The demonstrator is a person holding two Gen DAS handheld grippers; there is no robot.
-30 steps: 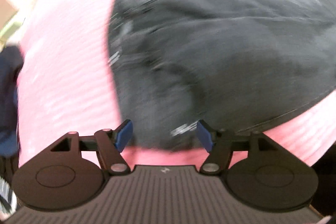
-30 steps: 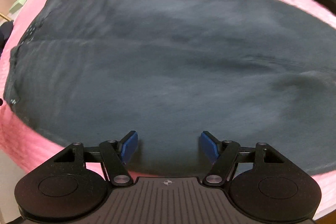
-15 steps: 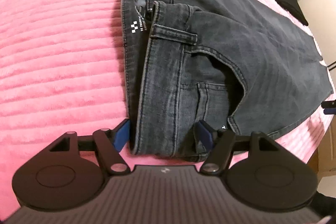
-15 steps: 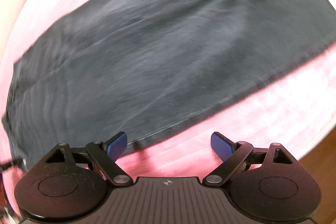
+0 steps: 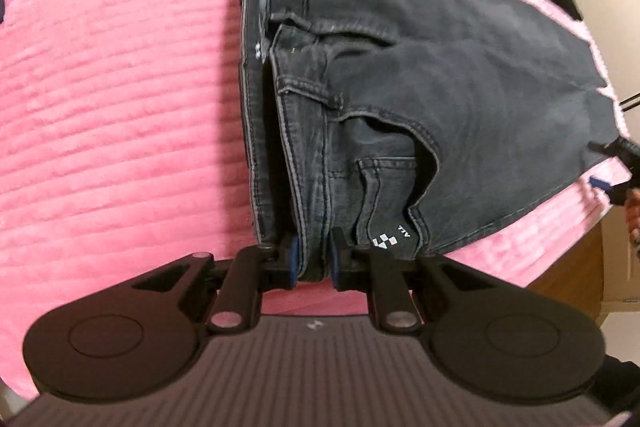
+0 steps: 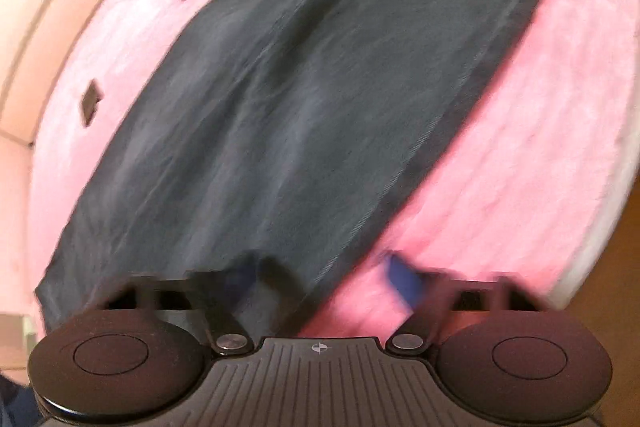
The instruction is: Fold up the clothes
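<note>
Home bedroom, pink ribbed bedspread point(image 5: 120, 115), wooden floor point(image 6: 624, 267)

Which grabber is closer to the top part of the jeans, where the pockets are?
Left. The left gripper pinches the jeans at the waistband; the right gripper is at the leg hem.

Dark grey jeans point(image 5: 460, 75) lie folded lengthwise on the pink blanket point(image 5: 120, 107), waistband lifted.

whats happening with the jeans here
A person with a gripper in each hand is folding dark jeans on a pink blanket. The left gripper is clamped on the waistband corner. The right gripper is open at the leg end, its jaws straddling the hem, not yet gripping.
</note>
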